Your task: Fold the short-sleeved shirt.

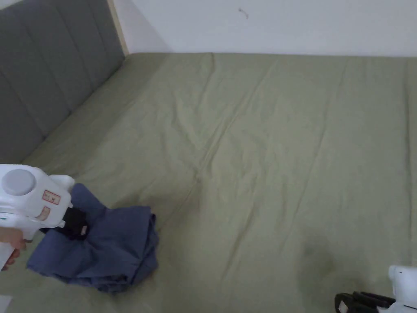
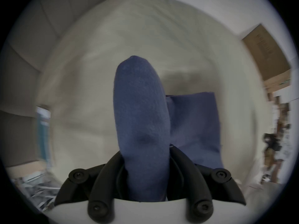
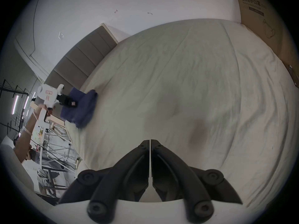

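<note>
The blue short-sleeved shirt (image 1: 110, 248) lies bunched in a heap at the near left corner of the bed, on the green sheet (image 1: 264, 163), close to the grey padded headboard (image 1: 44, 77); the left gripper (image 1: 75, 223) has its jaws closed on a fold of the cloth, which rises between them in the left gripper view (image 2: 142, 130); a hand (image 1: 12, 244) holds its white body; the right gripper (image 3: 150, 146) hangs well apart over bare sheet at the near right, jaws pressed together, empty.
</note>
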Motion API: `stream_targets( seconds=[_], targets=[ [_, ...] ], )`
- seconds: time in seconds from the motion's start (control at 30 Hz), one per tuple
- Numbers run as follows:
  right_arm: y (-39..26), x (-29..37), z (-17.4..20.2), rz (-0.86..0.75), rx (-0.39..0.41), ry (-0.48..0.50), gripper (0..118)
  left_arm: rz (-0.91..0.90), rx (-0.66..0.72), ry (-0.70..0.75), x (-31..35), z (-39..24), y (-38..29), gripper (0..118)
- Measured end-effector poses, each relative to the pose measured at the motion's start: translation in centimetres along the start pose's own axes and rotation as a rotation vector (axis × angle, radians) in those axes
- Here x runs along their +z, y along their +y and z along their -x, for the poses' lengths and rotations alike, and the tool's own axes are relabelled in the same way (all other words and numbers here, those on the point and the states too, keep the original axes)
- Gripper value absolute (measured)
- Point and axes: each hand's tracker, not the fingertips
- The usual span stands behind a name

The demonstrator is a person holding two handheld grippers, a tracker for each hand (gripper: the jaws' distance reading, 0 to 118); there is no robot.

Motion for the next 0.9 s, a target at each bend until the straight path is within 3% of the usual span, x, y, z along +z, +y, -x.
stream_targets(
  seconds=[0.1,0.23,0.33,0.47,0.5,0.63,0.73,0.77,0.83,0.9],
  targets=[
    [-0.3,-0.4,-0.4,0.018,0.011,-0.022,2,-0.027,0.028,0.12,-1.0,2.4,0.7,22],
    [-0.5,-0.6,-1.1,0.034,-0.007,-0.033,2,-0.003,0.009,0.212,-2.2,3.5,0.7,47],
    [-0.4,-0.6,-1.5,0.044,-0.009,-0.047,2,-0.005,0.101,0.24,-1.9,4.1,0.1,80],
    [-0.6,-0.4,-1.7,0.047,-0.022,-0.039,2,-0.122,0.238,0.151,0.5,4.3,-1.4,80],
    [-0.8,-0.2,-1.7,0.045,-0.018,-0.035,2,-0.172,0.28,0.118,1.3,4.1,-1.9,74],
    [-1.1,0.7,-1.5,0.031,-0.012,-0.026,2,-0.328,0.355,0.021,5.6,1.6,-4.9,1],
    [-1.5,1.8,-1.5,0.008,-0.017,-0.02,2,-0.436,0.364,-0.186,8.6,-2.3,-7.8,0],
    [-1.7,2.3,-1.6,0.0,-0.021,-0.014,2,-0.444,0.28,-0.147,9.6,-4.5,-8.3,0],
    [-1.9,3.2,-1.7,-0.016,-0.02,-0.009,2,-0.49,0.241,-0.019,11.6,-7.9,-10.0,0],
    [-2.2,4.2,-1.7,-0.037,-0.009,-0.022,2,-0.513,0.173,-0.127,13.1,-10.3,-11.3,0]
  ],
)
